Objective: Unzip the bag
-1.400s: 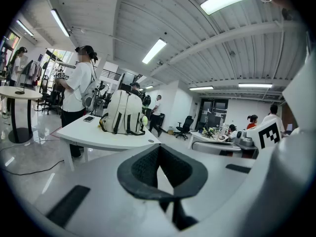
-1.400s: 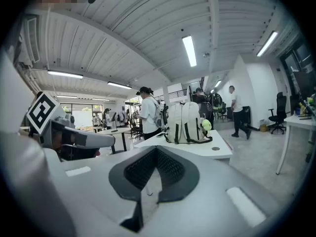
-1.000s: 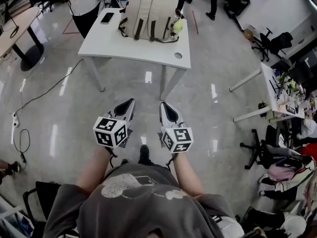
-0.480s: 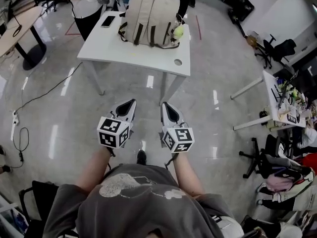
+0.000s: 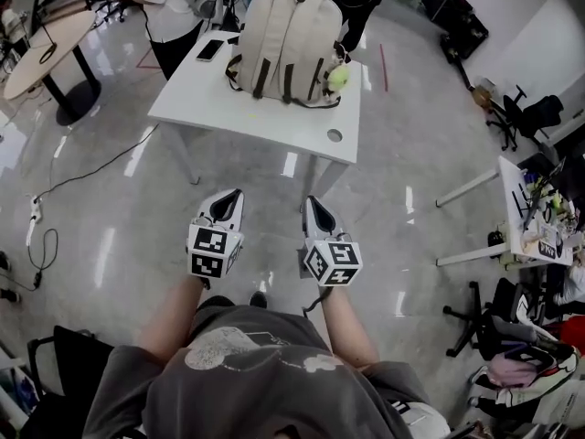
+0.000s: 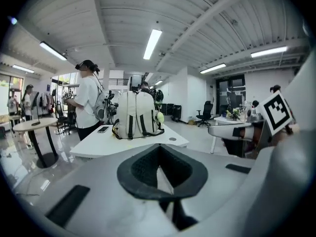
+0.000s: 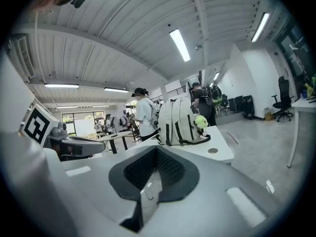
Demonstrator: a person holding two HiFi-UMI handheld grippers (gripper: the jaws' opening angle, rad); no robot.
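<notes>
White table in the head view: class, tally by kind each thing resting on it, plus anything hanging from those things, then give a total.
Backpack: 1
Phone: 1
Yellow-green ball, hanging at the backpack's side: 1
Total: 3

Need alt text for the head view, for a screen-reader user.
Seen from above, a person in a grey T-shirt holds the left gripper and right gripper, both shut and empty, over a shiny floor, short of a white table. A beige backpack stands on the table with a phone beside it.
</notes>
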